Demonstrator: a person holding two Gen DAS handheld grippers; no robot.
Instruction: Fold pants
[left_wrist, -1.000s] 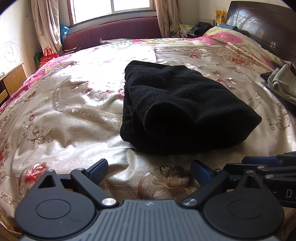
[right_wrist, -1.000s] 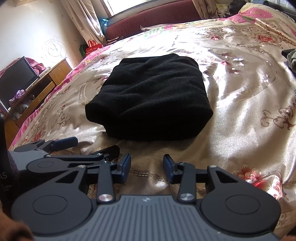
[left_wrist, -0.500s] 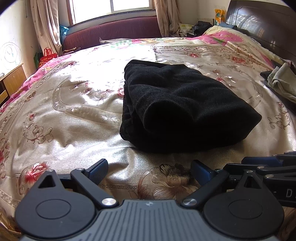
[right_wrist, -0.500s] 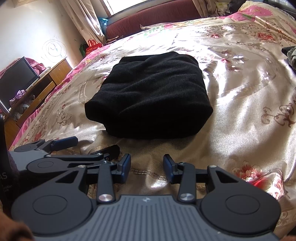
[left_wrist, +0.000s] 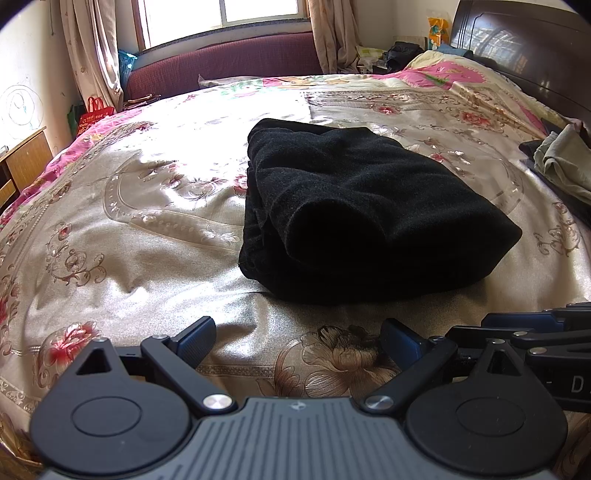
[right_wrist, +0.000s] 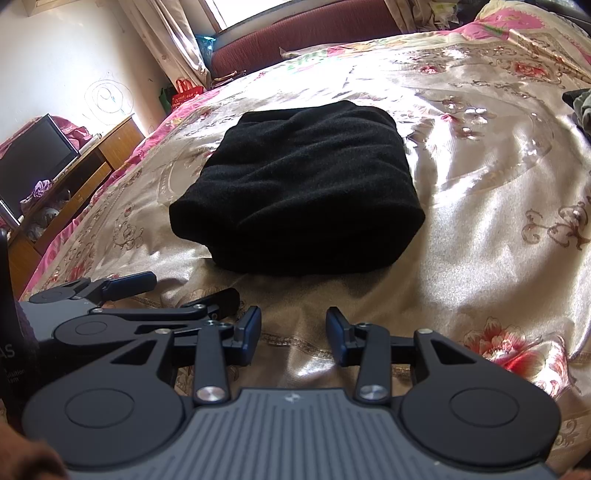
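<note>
The black pants (left_wrist: 362, 210) lie folded in a thick bundle in the middle of the floral satin bedspread (left_wrist: 140, 221); they also show in the right wrist view (right_wrist: 306, 184). My left gripper (left_wrist: 297, 338) is open and empty, a little short of the bundle's near edge. My right gripper (right_wrist: 291, 332) is open and empty, also short of the bundle. The right gripper shows at the right edge of the left wrist view (left_wrist: 535, 328), and the left gripper at the left of the right wrist view (right_wrist: 177, 291).
A pile of grey-green and dark clothes (left_wrist: 561, 166) lies at the bed's right edge. A dark headboard (left_wrist: 524, 40) stands at the far right, a maroon sofa (left_wrist: 229, 66) under the window. A wooden cabinet with a TV (right_wrist: 37, 158) stands left of the bed.
Both grippers have stayed open and nearly still. The right wrist view has tilted slightly, so the pants sit a little higher in it.
</note>
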